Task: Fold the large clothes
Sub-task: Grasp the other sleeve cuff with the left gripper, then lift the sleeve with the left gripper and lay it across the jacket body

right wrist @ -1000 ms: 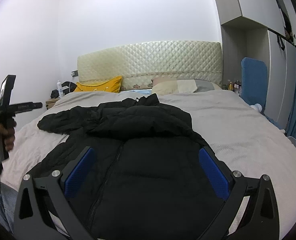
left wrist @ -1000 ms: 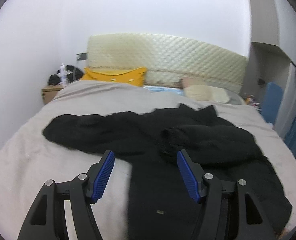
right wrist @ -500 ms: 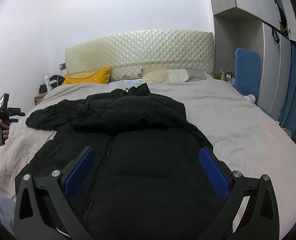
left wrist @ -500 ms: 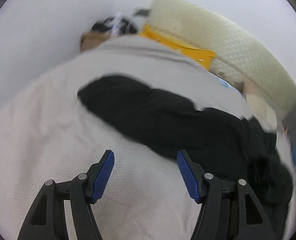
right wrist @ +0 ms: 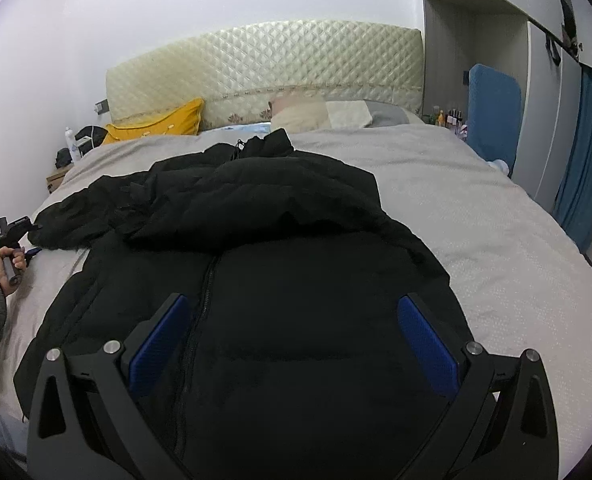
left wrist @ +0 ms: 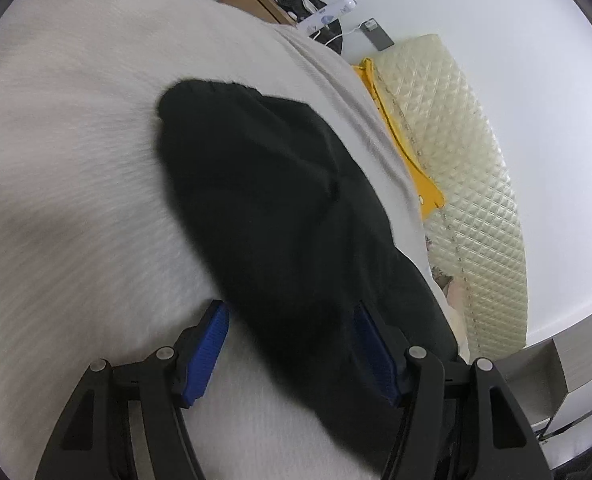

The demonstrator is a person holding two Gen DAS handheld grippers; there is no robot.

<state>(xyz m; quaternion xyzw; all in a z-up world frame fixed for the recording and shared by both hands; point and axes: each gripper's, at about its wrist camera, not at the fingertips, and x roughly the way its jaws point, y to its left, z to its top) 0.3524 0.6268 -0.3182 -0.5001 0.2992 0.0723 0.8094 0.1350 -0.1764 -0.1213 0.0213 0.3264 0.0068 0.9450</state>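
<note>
A large black puffer jacket (right wrist: 279,264) lies zipper-up on the bed, one sleeve folded across its chest, the other sleeve (left wrist: 279,208) stretched out to the left. My left gripper (left wrist: 291,348) is open, low over the bedspread, its blue pads either side of that sleeve near its cuff. In the right wrist view the left gripper (right wrist: 15,236) shows at the sleeve's end, held in a hand. My right gripper (right wrist: 291,336) is open and empty above the jacket's lower front.
The beige bedspread (right wrist: 476,216) runs to a quilted cream headboard (right wrist: 279,68) with a yellow pillow (right wrist: 155,124) and other pillows. A nightstand (right wrist: 57,178) with clutter stands at the left, a blue chair (right wrist: 492,108) and curtain (right wrist: 584,160) at the right.
My left gripper swung left and down to the outstretched sleeve, which now lies between its open fingers. My right gripper stayed open over the jacket, its view shifting only slightly.
</note>
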